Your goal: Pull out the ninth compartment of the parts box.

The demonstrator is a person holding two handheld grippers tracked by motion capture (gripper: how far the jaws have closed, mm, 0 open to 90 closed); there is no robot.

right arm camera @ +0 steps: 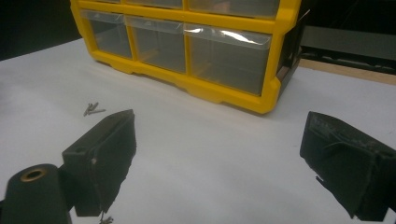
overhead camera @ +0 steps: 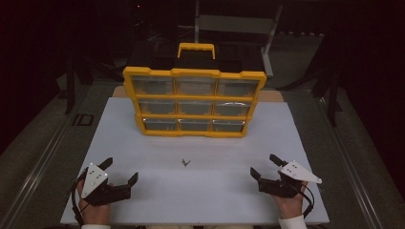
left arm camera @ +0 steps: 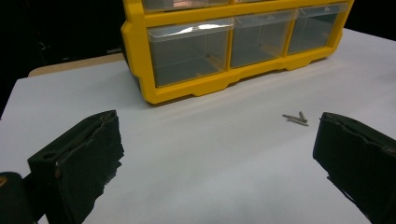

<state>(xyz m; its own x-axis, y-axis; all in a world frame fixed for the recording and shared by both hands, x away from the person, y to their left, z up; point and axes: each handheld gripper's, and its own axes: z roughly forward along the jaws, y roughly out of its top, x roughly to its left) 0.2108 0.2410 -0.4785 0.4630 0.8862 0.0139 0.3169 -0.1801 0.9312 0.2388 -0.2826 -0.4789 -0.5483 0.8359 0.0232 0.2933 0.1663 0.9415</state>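
Start pose: both grippers, left (overhead camera: 120,170) and right (overhead camera: 264,167), are rested on the tabletop (overhead camera: 205,191), fingers released, nothing held. Screws (overhead camera: 185,162) likely to be picked next, then a drawer of the organizer (overhead camera: 194,101) opened.

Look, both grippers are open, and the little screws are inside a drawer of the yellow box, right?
Not quite. Both the left gripper and right gripper are open, but the screws lie loose on the white table, in front of the yellow box. The high view shows it.
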